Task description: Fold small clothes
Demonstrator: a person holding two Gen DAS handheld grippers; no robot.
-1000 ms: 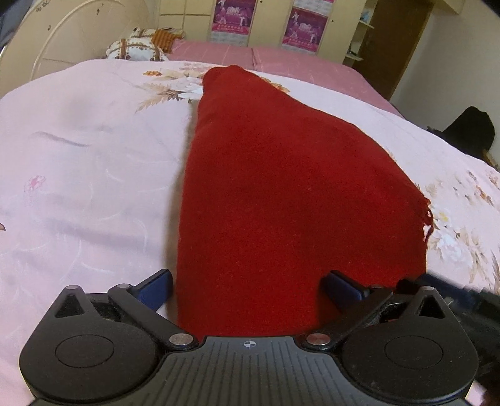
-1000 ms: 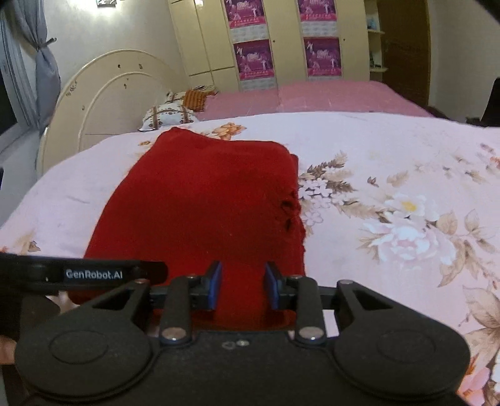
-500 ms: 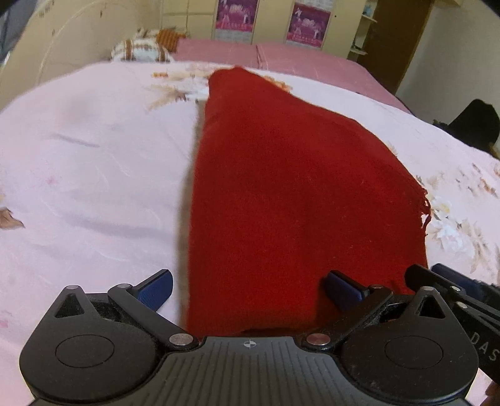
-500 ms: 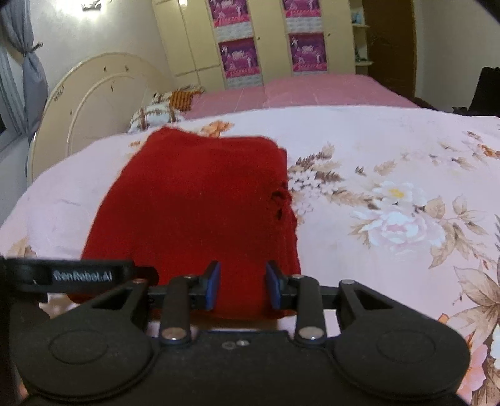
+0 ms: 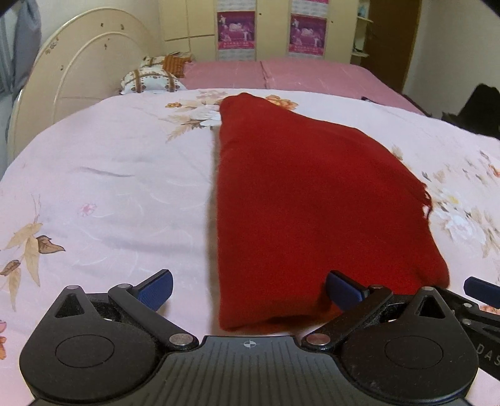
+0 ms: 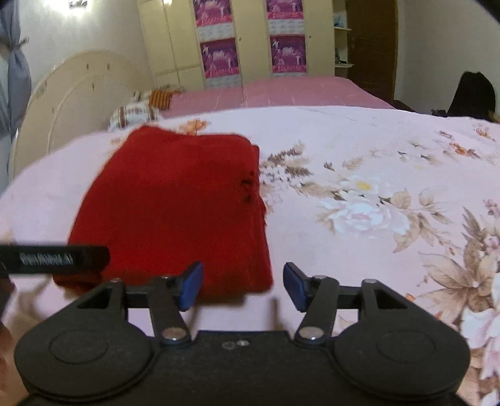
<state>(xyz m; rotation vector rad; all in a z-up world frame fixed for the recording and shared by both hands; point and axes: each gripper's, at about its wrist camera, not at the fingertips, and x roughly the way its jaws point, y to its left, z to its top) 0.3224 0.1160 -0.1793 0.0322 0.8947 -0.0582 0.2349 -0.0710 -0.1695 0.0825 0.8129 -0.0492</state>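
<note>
A red knitted garment [image 5: 306,203] lies folded flat on the pink floral bedspread [image 5: 109,187]. It also shows in the right wrist view [image 6: 178,212], with a frayed spot on its right edge. My left gripper [image 5: 250,290] is open, its jaws wide apart just short of the garment's near edge, and holds nothing. My right gripper [image 6: 242,285] is open and empty at the garment's near right corner, not touching it. The right gripper's blue fingertip [image 5: 481,289] shows at the right edge of the left wrist view.
A cream headboard [image 5: 78,84] and patterned pillows [image 5: 153,78] stand at the far left. A second pink bed [image 5: 281,73] lies behind, in front of wardrobes with purple posters [image 5: 236,28]. A dark object [image 5: 478,109] sits at the far right.
My right gripper has opened and let go of the garment's near edge, then drawn back. My left gripper has pulled back a little. The garment now lies flat.
</note>
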